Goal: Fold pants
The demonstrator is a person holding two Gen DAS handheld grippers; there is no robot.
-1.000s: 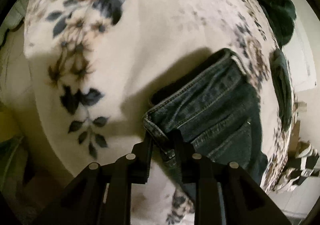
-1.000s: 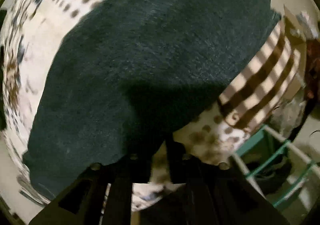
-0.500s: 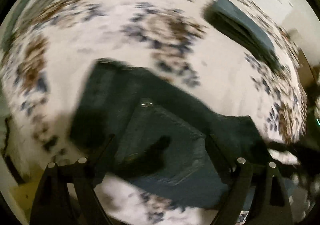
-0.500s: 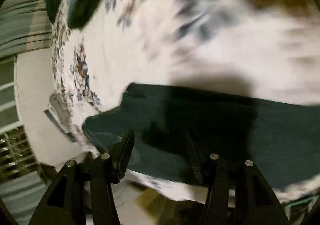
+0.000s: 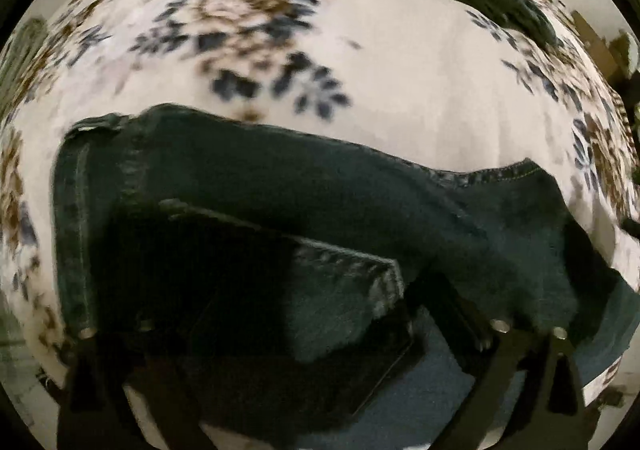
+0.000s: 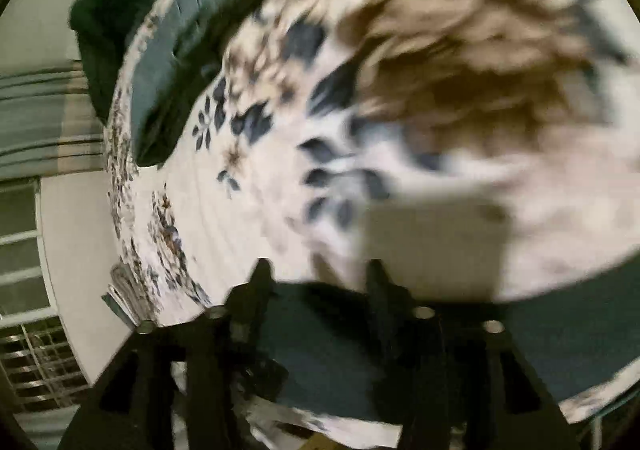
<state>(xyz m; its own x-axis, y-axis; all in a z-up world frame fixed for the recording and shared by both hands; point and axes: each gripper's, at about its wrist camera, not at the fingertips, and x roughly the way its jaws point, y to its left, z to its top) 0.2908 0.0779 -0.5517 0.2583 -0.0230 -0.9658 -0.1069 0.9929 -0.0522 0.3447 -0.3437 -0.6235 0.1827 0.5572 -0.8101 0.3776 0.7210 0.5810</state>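
Left gripper (image 5: 280,302) open, fingers spread wide over the jeans (image 5: 320,202), gripping nothing. Right gripper (image 6: 316,274) open too. Jeans lie on the floral blanket (image 5: 400,50), partly folded.

left claw (image 5: 280,314): released jeans (image 5: 320,190), spread wide | right claw (image 6: 316,282): opened

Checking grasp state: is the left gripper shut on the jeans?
No. In the left wrist view the left gripper is wide open, its fingers spread over the jeans, pinching nothing.
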